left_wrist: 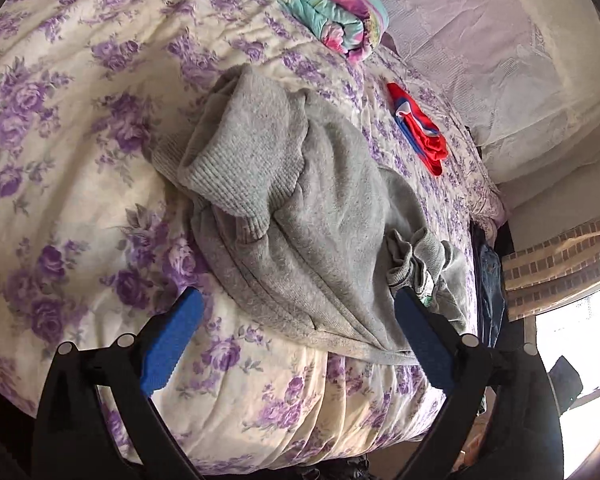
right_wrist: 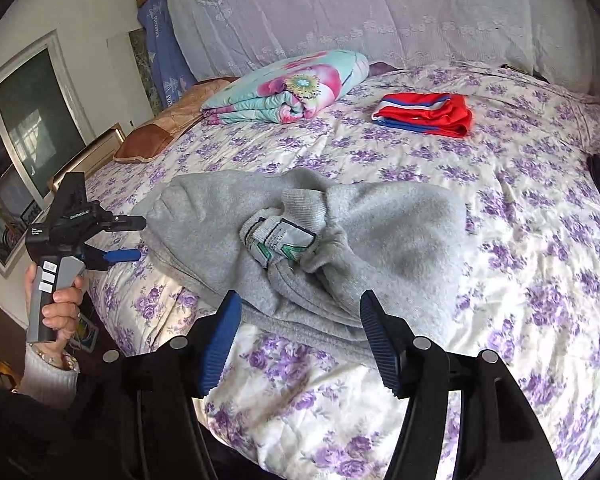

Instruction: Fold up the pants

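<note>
Grey sweatpants (right_wrist: 300,236) lie in a crumpled heap on the floral bedspread (right_wrist: 520,280), near the bed's front edge — not folded. In the right wrist view the heap sits dead centre, waistband label (right_wrist: 282,240) bunched up and facing the camera. In the left wrist view a ribbed cuff (left_wrist: 236,176) is flipped over the top of the pile at about 10 o'clock from the middle of the heap.

Right gripper (right_wrist: 300,340): jaws spread wide, holding nothing, blue pads straddling the near hem of the pants at 6 o'clock. Cannot tell whether the pads touch the fabric.

Left gripper (left_wrist: 296,344): also wide, nothing between the pads. Its right pad (left_wrist: 424,340) overlaps the bunched waistband end of the pants in that view; its left pad is over bare bedspread. From the right wrist view the same gripper shows at 9 o'clock, held in the person's left hand (right_wrist: 62,312), fingers pointing at the left end of the heap, just beside it.

Elsewhere on the bed — a folded red-and-blue garment (right_wrist: 424,114) at 1 o'clock, well apart from the pants, and a rolled teal-pink quilt (right_wrist: 288,88) at 12 o'clock. Brown pillow (right_wrist: 156,140) at 10 o'clock.
</note>
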{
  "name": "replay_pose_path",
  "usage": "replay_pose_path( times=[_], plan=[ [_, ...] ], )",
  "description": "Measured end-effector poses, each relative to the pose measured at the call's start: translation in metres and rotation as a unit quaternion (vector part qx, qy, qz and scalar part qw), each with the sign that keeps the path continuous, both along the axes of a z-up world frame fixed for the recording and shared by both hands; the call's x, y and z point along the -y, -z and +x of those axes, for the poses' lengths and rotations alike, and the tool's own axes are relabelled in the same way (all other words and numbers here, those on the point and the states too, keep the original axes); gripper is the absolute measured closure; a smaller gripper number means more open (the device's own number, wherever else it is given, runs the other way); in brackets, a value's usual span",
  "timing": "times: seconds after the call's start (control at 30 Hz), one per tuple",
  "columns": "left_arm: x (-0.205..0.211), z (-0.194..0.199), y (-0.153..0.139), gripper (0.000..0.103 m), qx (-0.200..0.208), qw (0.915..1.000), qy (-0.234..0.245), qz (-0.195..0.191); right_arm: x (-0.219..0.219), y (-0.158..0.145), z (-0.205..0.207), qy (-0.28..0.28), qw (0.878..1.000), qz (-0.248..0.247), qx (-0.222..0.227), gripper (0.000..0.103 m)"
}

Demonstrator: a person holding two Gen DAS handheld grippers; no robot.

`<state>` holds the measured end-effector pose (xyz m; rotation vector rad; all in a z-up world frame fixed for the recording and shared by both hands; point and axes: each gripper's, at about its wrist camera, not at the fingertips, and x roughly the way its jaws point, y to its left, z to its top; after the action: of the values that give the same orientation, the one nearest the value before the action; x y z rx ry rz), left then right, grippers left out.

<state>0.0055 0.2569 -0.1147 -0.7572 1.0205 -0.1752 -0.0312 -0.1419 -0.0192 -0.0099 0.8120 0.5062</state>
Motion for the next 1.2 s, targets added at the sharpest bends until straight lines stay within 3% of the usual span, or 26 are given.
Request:
replay_pose_path(
  times=[0.2, 0.27, 0.33, 0.4, 0.5, 0.57, 0.63, 0.7, 0.77, 0.87, 1.07, 1.13, 1.2],
  plan=[
    [0.006, 0.043, 0.009, 0.013, -0.007, 0.9998, -0.009, 0.017, 0.033, 0.011, -0.011, 0.047, 0.999, 0.021, -0.008, 0.04],
    [0.005, 0.057, 0.004, 0.07, -0.013, 0.9987, -0.012, 0.048, 0.039, 0.02, -0.01, 0.059, 0.998, 0.024, -0.021, 0.04],
    [0.008, 0.058, -0.008, 0.076, 0.013, 0.9982, -0.01, 0.057, 0.043, 0.029, -0.007, 0.07, 0.997, 0.026, -0.036, 0.04],
    [0.026, 0.046, -0.03, 0.078, 0.061, 0.9897, -0.012, 0.129, 0.044, 0.038, -0.002, 0.075, 0.995, 0.031, -0.053, 0.04],
    [0.069, 0.021, -0.058, 0.079, 0.128, 0.9597, 0.003, 0.25, 0.037, 0.043, 0.013, 0.047, 0.993, 0.066, -0.087, 0.044],
    [0.086, 0.01, -0.068, 0.079, 0.154, 0.9459, 0.012, 0.285, 0.019, 0.034, 0.027, 0.012, 0.993, 0.079, -0.092, 0.06],
    [0.094, 0.005, -0.075, 0.079, 0.167, 0.9405, 0.019, 0.295, -0.009, 0.021, 0.046, -0.024, 0.994, 0.066, -0.084, 0.072],
    [0.099, 0.003, -0.081, 0.079, 0.175, 0.9373, 0.024, 0.3, -0.045, 0.012, 0.072, -0.065, 0.992, 0.057, -0.091, 0.087],
    [0.101, 0.004, -0.085, 0.079, 0.181, 0.9362, 0.031, 0.3, -0.083, 0.009, 0.102, -0.109, 0.986, 0.051, -0.118, 0.089],
    [0.104, 0.009, -0.089, 0.079, 0.182, 0.9366, 0.037, 0.297, -0.144, 0.033, 0.154, -0.113, 0.978, -0.007, -0.173, 0.094],
    [0.101, 0.017, -0.082, 0.079, 0.174, 0.9421, 0.05, 0.282, -0.178, 0.095, 0.181, -0.094, 0.963, -0.045, -0.248, 0.098],
    [0.1, 0.025, -0.075, 0.08, 0.163, 0.9454, 0.057, 0.277, -0.179, 0.099, 0.181, -0.088, 0.964, -0.049, -0.247, 0.101],
    [0.103, 0.026, -0.076, 0.08, 0.167, 0.9414, 0.052, 0.288, -0.168, 0.084, 0.175, -0.079, 0.966, -0.028, -0.243, 0.098]
  ],
)
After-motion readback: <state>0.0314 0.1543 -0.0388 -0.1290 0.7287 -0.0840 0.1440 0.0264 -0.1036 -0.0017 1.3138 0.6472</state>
